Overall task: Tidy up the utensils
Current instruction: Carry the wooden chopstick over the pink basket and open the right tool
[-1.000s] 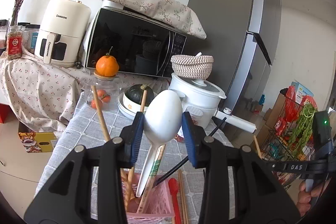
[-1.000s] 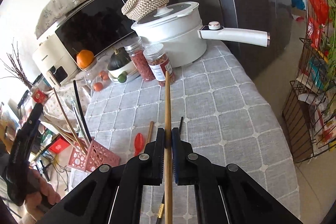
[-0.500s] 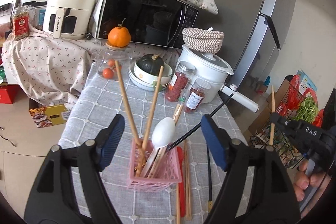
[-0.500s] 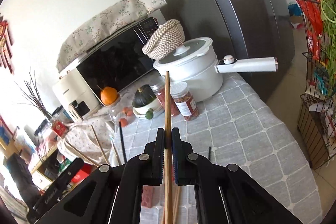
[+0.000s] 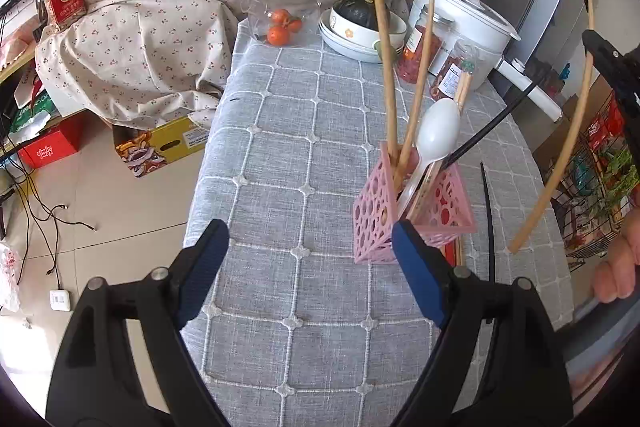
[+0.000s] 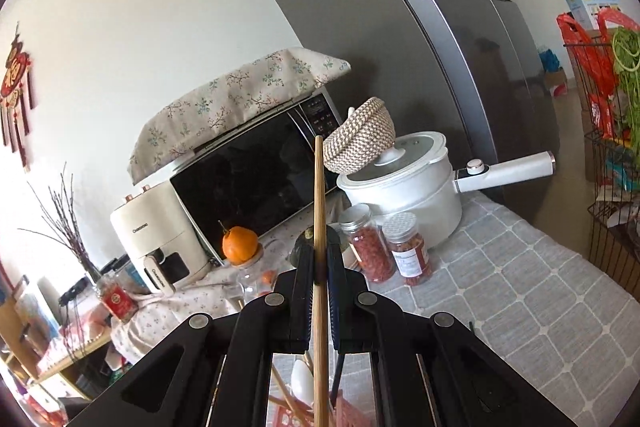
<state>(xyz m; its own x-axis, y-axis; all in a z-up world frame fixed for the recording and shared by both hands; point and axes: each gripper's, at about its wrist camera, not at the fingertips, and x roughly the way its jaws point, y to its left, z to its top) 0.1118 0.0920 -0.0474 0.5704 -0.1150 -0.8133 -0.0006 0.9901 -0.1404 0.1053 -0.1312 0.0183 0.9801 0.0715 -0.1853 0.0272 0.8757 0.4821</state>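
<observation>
Left hand-held gripper opening, empty; right hand-held gripper clamped shut.

We see the right gripper clamped tight on a wooden chopstick, which runs straight up between its two pads and down past the lower edge of the view. Below the jaws, the rim of a pink holder shows, with a white spoon standing in it. Ahead, on the grey checked tablecloth, two jars of red contents stand just in front of a white pot, which carries a woven basket on its lid. To the left sit an orange, a microwave under a floral cloth, and a cream air fryer.
</observation>
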